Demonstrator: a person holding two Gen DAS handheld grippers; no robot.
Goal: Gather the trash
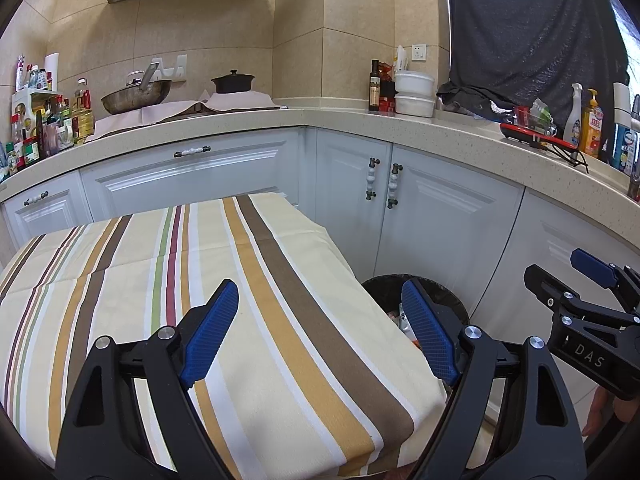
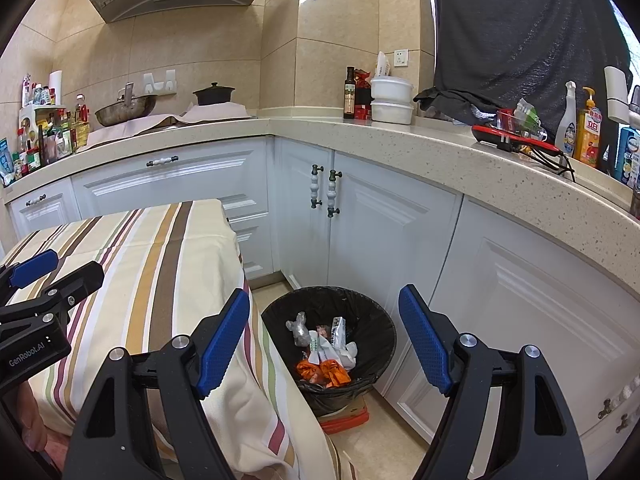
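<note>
Sitting on the floor between the desk (image 2: pixel 160 264) and the white cabinets (image 2: pixel 384 232), your round bin (image 2: pixel 376 332) has a glossy black liner and holds crumpled trash (image 2: pixel 326 354): white paper, clear plastic, orange wrappers. A striped woven cloth (image 1: pixel 248 280) hangs over the desk edge just beside the rim. Your left gripper (image 1: pixel 320 332) and right gripper (image 2: pixel 324 340) both stand wide apart, holding nothing.

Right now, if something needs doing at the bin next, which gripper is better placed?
Right, probably. The right gripper is open and frames the bin of trash. The left gripper, also open, sits mostly over the striped tablecloth.
</note>
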